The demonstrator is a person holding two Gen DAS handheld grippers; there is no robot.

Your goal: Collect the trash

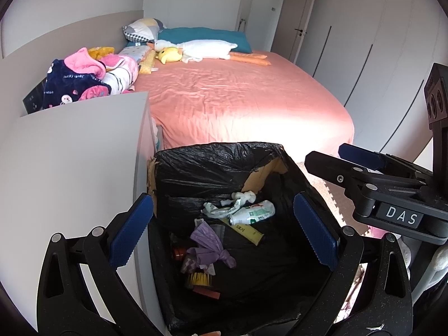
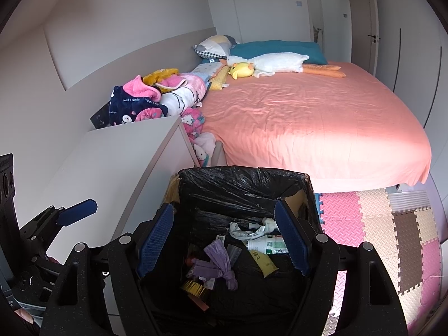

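From the left wrist, a bedroom is seen. A bed (image 1: 238,95) covered by a smooth salmon-pink sheet fills the middle of the room, lit by a bright patch near its foot. At its head a teal pillow (image 1: 207,35), a patterned cushion (image 1: 142,29), a long white goose plush (image 1: 204,49) and a small yellow plush (image 1: 169,54) are laid. A heap of pink and navy blankets (image 1: 84,79) is piled along the bed's left side, behind a pale grey cabinet (image 1: 78,145). White wardrobe doors (image 1: 364,42) line the right wall. Below, a cardboard bin lined with a black bag (image 1: 212,165) stands against the cabinet, at the foot of the bed. The trash lies in its bottom: a crushed white bottle (image 1: 253,212), a yellow tube (image 1: 246,231), a knotted purple bag (image 1: 210,247). The left gripper (image 1: 221,229) is held above the bin mouth, its blue pads apart with nothing between them. The right gripper (image 1: 344,156) shows at the right edge, jaws parted.

From the right wrist, the same bed (image 2: 308,123) and cabinet (image 2: 117,168) are seen, and a floor of interlocking foam mats (image 2: 386,238) in pink, cream and brown is shown to the right of the bin (image 2: 240,182). The right gripper (image 2: 224,240) is held over the bin, pads apart and empty, with the purple bag (image 2: 221,263) and bottle (image 2: 266,245) beneath. The left gripper (image 2: 75,210) appears at the left edge.
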